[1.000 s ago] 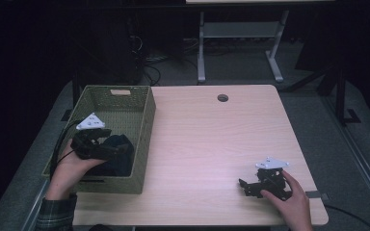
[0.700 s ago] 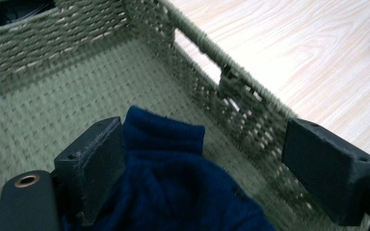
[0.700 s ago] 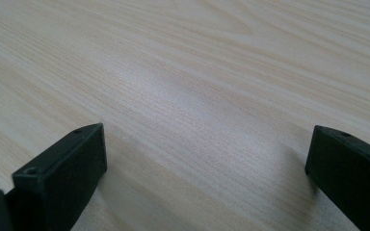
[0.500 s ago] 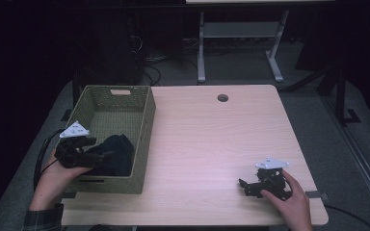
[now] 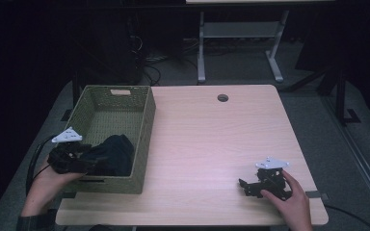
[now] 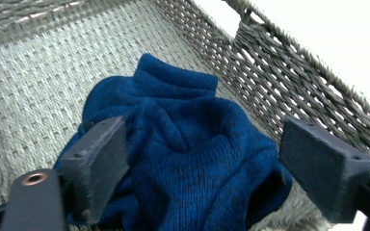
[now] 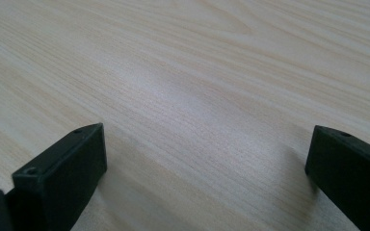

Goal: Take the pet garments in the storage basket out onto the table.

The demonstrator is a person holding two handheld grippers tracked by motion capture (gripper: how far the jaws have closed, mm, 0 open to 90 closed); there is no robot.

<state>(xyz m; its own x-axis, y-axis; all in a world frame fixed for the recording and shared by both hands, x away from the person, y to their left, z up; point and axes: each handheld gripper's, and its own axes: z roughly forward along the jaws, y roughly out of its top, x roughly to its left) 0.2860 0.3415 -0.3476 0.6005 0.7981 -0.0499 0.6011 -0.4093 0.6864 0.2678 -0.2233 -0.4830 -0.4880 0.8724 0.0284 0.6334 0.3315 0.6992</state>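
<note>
Backing my left gripper point(image 5: 77, 161) off the blue sweater point(image 6: 183, 154) in the basket point(image 5: 144, 125), fingers wide and empty (right gripper point(image 5: 250, 186) idle on the desk point(image 5: 212, 139), also spread) – drop looks done

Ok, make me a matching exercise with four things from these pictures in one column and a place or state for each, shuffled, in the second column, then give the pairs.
Things
1. blue knitted garment
2. woven basket
3. left gripper
4. right gripper

Places or states
A. jaws open, low over bare wood near the table's front right corner
B. stands on the left part of the table
C. lies crumpled in the basket's near end
D. jaws open on either side of the garment, at the basket's near left corner

Pairs: 1-C, 2-B, 3-D, 4-A
</note>
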